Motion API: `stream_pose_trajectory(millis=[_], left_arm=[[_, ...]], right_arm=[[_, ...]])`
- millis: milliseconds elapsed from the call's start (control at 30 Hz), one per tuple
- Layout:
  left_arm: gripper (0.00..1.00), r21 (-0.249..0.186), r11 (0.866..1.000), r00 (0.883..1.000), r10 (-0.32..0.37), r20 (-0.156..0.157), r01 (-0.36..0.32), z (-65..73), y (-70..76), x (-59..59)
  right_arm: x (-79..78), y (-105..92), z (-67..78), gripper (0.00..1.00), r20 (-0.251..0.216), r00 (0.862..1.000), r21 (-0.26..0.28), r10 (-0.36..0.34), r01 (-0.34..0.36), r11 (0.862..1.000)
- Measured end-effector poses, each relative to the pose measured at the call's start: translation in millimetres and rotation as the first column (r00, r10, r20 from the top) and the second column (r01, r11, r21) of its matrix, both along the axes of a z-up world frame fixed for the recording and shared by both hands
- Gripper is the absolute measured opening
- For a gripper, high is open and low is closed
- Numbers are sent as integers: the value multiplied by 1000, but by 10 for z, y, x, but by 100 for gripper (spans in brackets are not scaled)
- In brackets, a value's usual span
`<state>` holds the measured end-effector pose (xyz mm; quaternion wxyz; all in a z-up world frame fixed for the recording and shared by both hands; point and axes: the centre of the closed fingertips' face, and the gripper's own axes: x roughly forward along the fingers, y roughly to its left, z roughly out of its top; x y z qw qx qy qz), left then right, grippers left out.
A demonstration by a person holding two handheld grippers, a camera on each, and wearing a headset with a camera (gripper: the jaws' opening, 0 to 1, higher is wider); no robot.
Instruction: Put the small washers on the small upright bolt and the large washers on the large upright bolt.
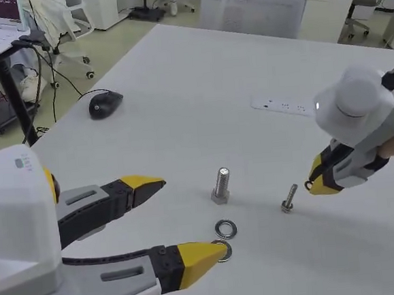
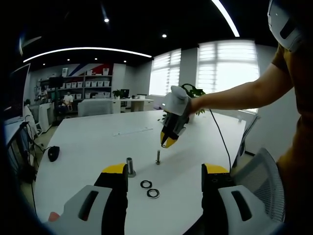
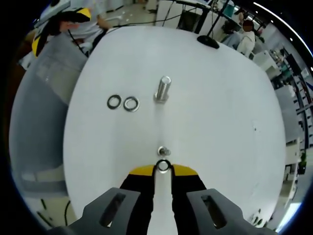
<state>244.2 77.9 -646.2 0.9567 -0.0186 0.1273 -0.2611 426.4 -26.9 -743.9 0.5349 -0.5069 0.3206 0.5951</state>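
Jaws of right gripper [image 3: 164, 172] pinch a washer [image 3: 158, 166] — near small bolt [image 3: 164, 151]

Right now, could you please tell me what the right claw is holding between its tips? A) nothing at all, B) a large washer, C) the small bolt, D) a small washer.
D: in the right gripper view the right claw pinches a small washer at its tips, just short of the small bolt, while the two large washers lie flat beside the large bolt.
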Motion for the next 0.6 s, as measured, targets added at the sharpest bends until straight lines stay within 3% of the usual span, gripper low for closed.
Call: stream_pose_trajectory(millis=[200,600], left_arm=[[60,-1,1000,1000,8,-5,-8,-13,24,9],[60,-7,1000,1000,16,-9,-16,-31,61,37]], right_arm=[[17,117,-25,12,-2,1000,-7,24,-24,1000],[58,130,-141,12,-10,999,-36,34,-35,999]])
